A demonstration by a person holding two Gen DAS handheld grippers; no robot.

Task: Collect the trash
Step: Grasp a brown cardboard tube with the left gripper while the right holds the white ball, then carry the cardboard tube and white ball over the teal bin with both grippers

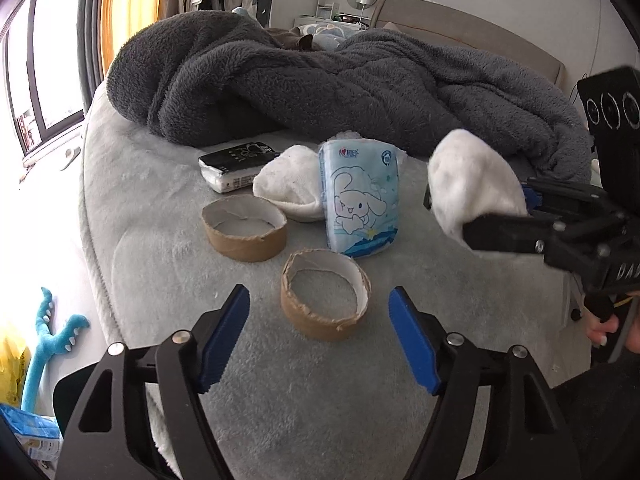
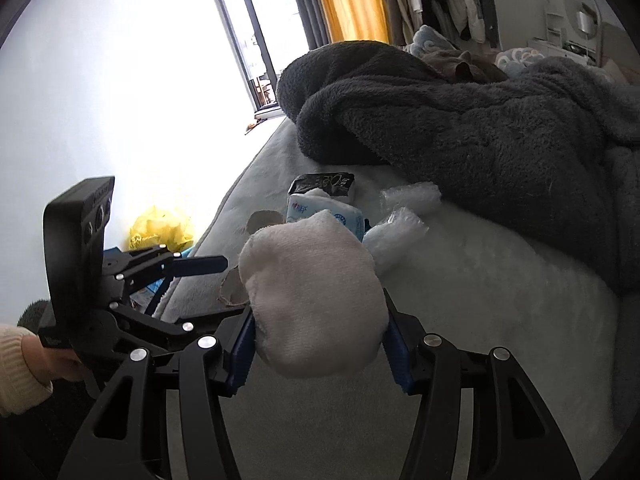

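The right hand-held gripper [image 2: 320, 344] clamps a white wad [image 2: 312, 292], lifted off the bed [image 1: 440, 320]; the left hand-held gripper [image 1: 320, 336] gapes wide, a cardboard ring [image 1: 325, 300] just ahead; another ring [image 1: 244, 227] and tissue packs [image 1: 360, 196] beyond remain

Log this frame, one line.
right claw: shut on white sock | left claw: open, above cardboard ring | bed

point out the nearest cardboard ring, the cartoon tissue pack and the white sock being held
nearest cardboard ring [image 1: 320, 322], left wrist view, front outer wall
cartoon tissue pack [image 1: 360, 200], left wrist view, printed front face
white sock [image 2: 312, 288], right wrist view, middle of the bunched fabric
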